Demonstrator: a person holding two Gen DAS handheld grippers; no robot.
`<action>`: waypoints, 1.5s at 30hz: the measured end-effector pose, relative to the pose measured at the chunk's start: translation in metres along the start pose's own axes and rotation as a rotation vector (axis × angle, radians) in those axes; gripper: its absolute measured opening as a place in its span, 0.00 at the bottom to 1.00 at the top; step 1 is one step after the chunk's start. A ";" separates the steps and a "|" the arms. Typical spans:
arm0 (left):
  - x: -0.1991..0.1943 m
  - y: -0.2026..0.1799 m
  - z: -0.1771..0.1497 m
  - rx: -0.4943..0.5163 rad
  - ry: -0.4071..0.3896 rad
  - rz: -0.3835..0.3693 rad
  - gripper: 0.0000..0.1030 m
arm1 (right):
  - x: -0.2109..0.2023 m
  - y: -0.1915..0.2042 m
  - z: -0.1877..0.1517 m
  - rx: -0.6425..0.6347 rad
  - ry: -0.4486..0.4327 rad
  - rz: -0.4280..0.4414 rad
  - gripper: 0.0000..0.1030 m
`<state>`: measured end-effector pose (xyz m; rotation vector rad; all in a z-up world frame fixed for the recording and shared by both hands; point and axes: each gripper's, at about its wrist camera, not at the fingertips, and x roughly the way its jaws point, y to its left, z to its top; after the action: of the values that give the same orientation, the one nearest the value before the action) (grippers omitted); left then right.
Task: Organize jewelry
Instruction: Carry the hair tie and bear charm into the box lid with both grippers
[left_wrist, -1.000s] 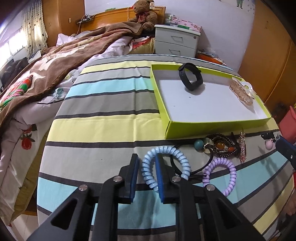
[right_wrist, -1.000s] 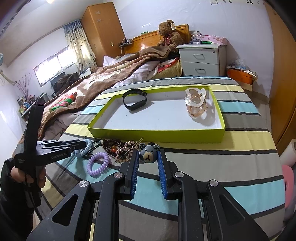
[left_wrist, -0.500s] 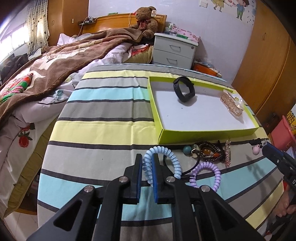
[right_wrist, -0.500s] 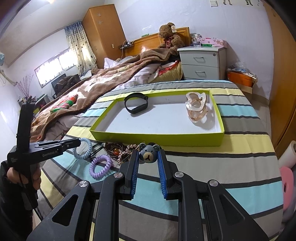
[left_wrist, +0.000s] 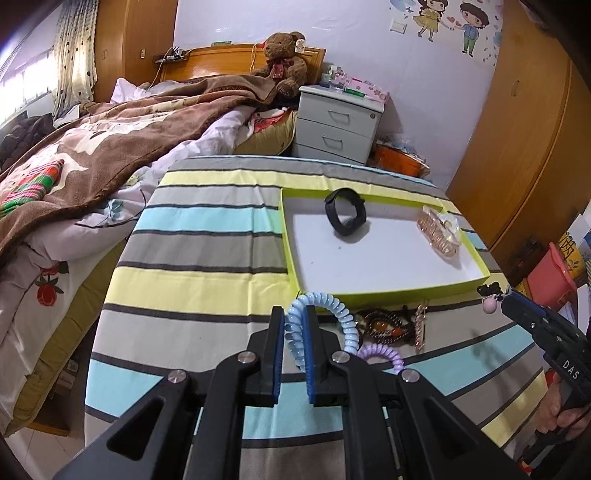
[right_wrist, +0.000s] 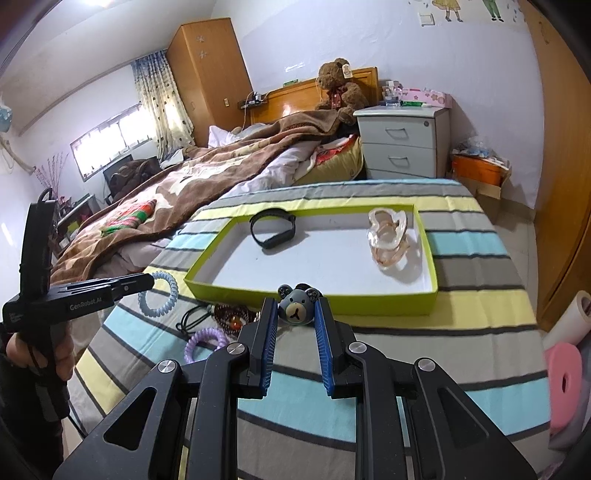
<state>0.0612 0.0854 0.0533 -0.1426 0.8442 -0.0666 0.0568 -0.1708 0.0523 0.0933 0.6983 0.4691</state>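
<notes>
My left gripper (left_wrist: 295, 325) clamps blue coil hair tie (left_wrist: 332, 314), lifted off striped worktop (left_wrist: 192, 266); right gripper (right_wrist: 295, 314) grips bear charm (right_wrist: 297, 305) nr green tray (right_wrist: 314, 295).

Walls: pale lilac, cartoon stickers (left_wrist: 448, 22) high up.
Bed: wooden headboard (right_wrist: 295, 98), brown blanket (left_wrist: 110, 144), teddy bear (left_wrist: 286, 59).
Nightstand: white, two drawers (right_wrist: 404, 142).
Wardrobes: orange-brown wood (right_wrist: 207, 74).
Window: bright, spotted curtain (right_wrist: 162, 99).
Floor: pale tiles (right_wrist: 522, 236).
</notes>
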 end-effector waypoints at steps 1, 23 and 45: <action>-0.001 -0.001 0.003 0.002 -0.004 -0.004 0.10 | 0.000 0.000 0.004 -0.003 -0.004 -0.002 0.21; 0.052 -0.019 0.060 -0.030 0.020 -0.055 0.10 | 0.067 -0.014 0.066 -0.039 0.038 -0.049 0.21; 0.107 -0.018 0.073 -0.041 0.094 -0.022 0.10 | 0.142 -0.017 0.080 -0.088 0.173 -0.080 0.21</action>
<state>0.1867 0.0623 0.0243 -0.1881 0.9381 -0.0775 0.2090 -0.1173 0.0246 -0.0584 0.8462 0.4336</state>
